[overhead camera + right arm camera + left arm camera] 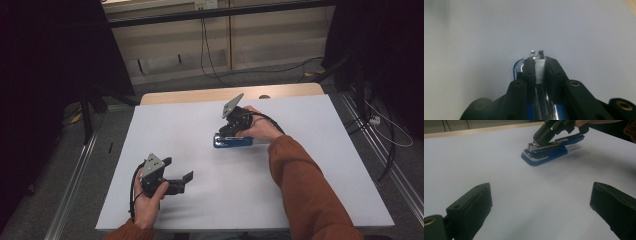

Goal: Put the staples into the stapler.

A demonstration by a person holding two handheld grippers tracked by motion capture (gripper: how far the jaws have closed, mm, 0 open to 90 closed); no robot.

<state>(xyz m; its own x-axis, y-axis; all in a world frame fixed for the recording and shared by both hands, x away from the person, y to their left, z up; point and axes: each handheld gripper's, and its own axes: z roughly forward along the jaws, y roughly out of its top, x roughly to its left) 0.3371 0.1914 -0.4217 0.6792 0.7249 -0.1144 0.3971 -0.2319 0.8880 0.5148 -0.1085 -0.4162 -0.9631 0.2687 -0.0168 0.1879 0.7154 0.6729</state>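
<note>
A blue stapler (232, 142) with chrome trim lies on the white table (300, 190), right of centre. Its top arm (571, 138) is swung back, so the metal magazine (536, 146) is bared. My right gripper (226, 131) points down at the stapler's front end. Its jaws (540, 62) are shut on a silvery staple strip (539, 71) in the magazine. The stapler's chrome nose (518, 66) shows just left of the jaws. My left gripper (178, 168) hovers near the front left of the table, open, with nothing between its fingers (474, 202); the stapler (544, 155) lies well ahead of it.
A wooden strip (200, 95) runs along the table's far edge. Cables (210, 65) trail on the floor beyond it, and dark curtains hang at both sides. Metal rails (75, 175) flank the table.
</note>
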